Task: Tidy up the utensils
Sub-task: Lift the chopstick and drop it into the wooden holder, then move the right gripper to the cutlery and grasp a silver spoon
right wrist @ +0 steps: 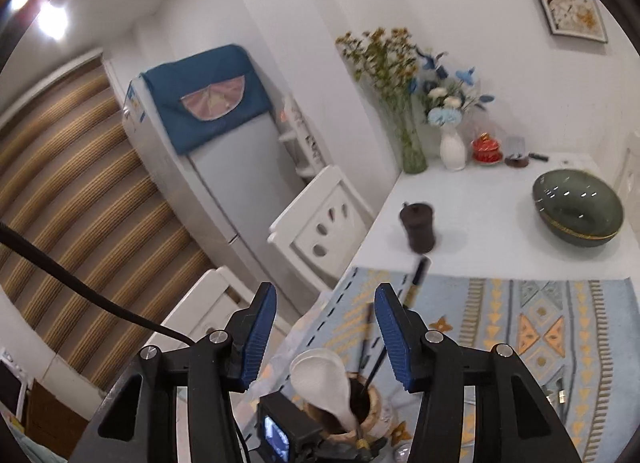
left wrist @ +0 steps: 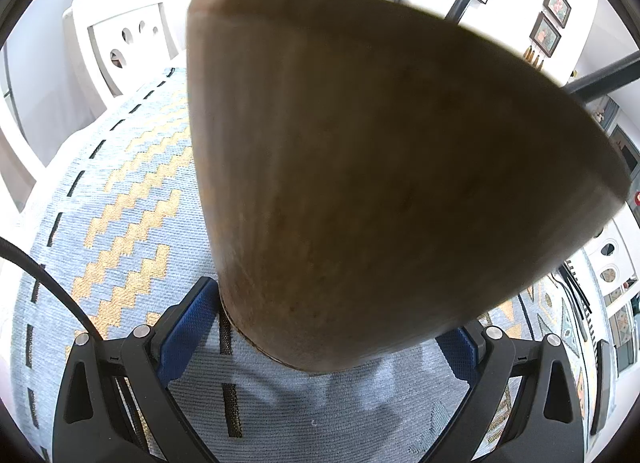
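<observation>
A brown wooden utensil holder (left wrist: 360,167) fills the left wrist view and stands on a blue and yellow woven mat (left wrist: 132,191). My left gripper (left wrist: 332,311) is shut on its lower part, one blue pad on each side. Two dark sticks (left wrist: 600,79) show past its rim. From above, the right wrist view shows the holder (right wrist: 372,403) with a white spoon (right wrist: 320,379) and a long black chopstick (right wrist: 416,275) standing in it. My right gripper (right wrist: 326,291) hangs open above the holder. Nothing is between its blue pads (right wrist: 260,335).
On the white table (right wrist: 480,203) beyond the mat stand a dark green bowl (right wrist: 578,207), a small dark brown jar (right wrist: 418,227), a green vase with flowers (right wrist: 412,151), a white vase (right wrist: 452,147) and a red lidded cup (right wrist: 486,149). White chairs (right wrist: 320,231) stand at the table's left edge.
</observation>
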The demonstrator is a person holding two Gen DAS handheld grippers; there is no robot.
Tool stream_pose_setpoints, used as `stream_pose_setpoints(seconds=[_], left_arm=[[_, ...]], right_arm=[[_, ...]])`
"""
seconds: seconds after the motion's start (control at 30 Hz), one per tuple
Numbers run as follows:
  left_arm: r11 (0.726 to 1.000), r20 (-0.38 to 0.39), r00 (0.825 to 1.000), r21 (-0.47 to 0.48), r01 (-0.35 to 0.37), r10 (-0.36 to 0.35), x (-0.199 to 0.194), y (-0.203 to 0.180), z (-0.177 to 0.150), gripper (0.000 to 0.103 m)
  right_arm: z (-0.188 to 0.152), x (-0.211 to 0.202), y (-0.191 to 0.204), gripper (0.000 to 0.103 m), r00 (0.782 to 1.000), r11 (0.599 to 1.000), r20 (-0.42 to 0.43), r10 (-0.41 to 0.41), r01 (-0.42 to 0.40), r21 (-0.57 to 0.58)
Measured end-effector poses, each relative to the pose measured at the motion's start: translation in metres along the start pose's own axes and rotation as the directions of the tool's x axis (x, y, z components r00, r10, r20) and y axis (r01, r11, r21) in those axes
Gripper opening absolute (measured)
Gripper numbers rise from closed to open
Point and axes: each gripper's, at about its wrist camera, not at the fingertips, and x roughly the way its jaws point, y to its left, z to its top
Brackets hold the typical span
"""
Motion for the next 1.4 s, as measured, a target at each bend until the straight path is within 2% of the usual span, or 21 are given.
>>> stream_pose_setpoints(seconds=[0.2,0.4,0.6,0.77,0.93,1.07,1.2,1.27,1.33,1.4], left_arm=[[1.000,-0.001,1.000,0.001,-0.002,0.002,0.004,-0.003,0.000,0.099],[1.000,-0.002,1.000,0.003,-0.003,0.003,0.006,-0.006,-0.001,0.099],[1.000,-0.002,1.000,0.004,-0.004,0.004,0.005,-0.006,-0.001,0.099],[1.000,-0.004,1.000,0.008,-0.007,0.007,0.002,-0.013,0.002,0.099],[1.000,-0.006,1.000,0.012,-0.012,0.012,0.003,-0.018,0.002,0.099],[1.000,-0.006,1.000,0.013,-0.013,0.013,0.002,-0.021,0.003,0.099],[1.000,-0.007,1.000,0.013,-0.013,0.013,0.001,-0.023,0.003,0.099],[1.000,-0.007,1.000,0.013,-0.012,0.012,0.001,-0.023,0.003,0.099],[1.000,-0.006,1.000,0.012,-0.012,0.012,0.001,-0.024,0.003,0.099],[1.000,-0.007,1.000,0.013,-0.013,0.013,0.001,-0.023,0.003,0.099]], right_arm=[[0.005,-0.017,-0.015,0.049,0.999,0.999,0.025,-0.019,0.018,0.040],[0.003,-0.041,-0.031,0.049,0.995,0.995,0.043,-0.090,0.088,0.040],[-0.008,-0.065,-0.058,0.049,0.980,0.980,0.019,-0.197,0.196,0.040],[-0.022,-0.084,-0.091,0.049,0.958,0.955,-0.025,-0.286,0.287,0.079],[-0.039,-0.087,-0.118,0.049,0.938,0.934,-0.091,-0.334,0.342,0.102],[-0.059,-0.079,-0.136,0.049,0.921,0.921,-0.169,-0.352,0.373,0.114],[-0.080,-0.061,-0.143,0.049,0.911,0.926,-0.251,-0.326,0.361,0.109],[-0.095,-0.040,-0.141,0.049,0.892,0.938,-0.325,-0.314,0.344,0.038],[-0.116,-0.015,-0.134,0.049,0.848,0.945,-0.419,-0.324,0.310,-0.102],[-0.140,0.007,-0.123,0.049,0.805,0.942,-0.495,-0.327,0.235,-0.241]])
